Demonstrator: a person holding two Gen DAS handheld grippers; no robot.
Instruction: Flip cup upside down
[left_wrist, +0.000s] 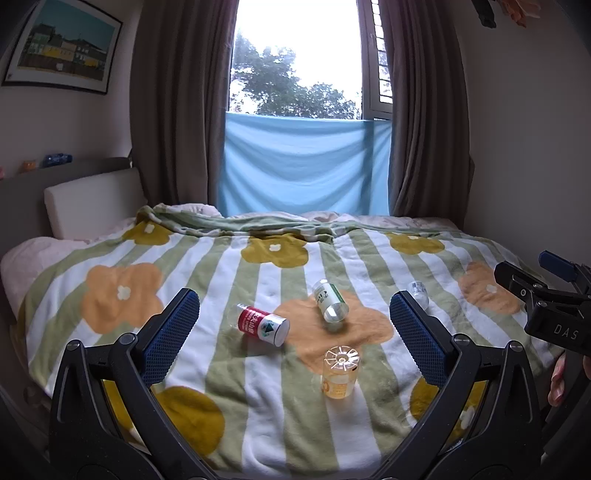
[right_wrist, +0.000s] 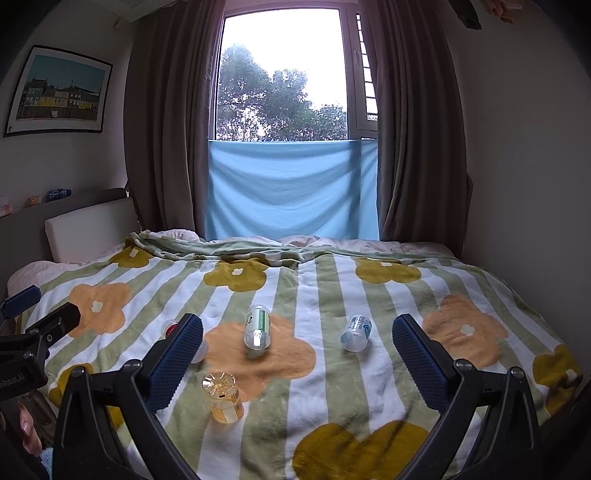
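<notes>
Several small plastic cups lie on the flowered blanket (left_wrist: 258, 398). A yellow cup (left_wrist: 340, 371) stands bottom up nearest me; it also shows in the right wrist view (right_wrist: 222, 396). A red-labelled cup (left_wrist: 263, 325) and a green-labelled cup (left_wrist: 330, 301) lie on their sides, the green one also in the right wrist view (right_wrist: 258, 326). A blue-printed clear cup (right_wrist: 355, 333) lies on its side at the right. My left gripper (left_wrist: 293, 328) is open and empty above the bed's near part. My right gripper (right_wrist: 297, 350) is open and empty, also seen at the right edge of the left wrist view (left_wrist: 546, 295).
The bed fills the view, with a white headboard cushion (left_wrist: 92, 201) at the left. Brown curtains (left_wrist: 177, 110) and a blue cloth (left_wrist: 303, 170) hang at the window behind. Walls close in on both sides. A framed picture (left_wrist: 62, 44) hangs at the upper left.
</notes>
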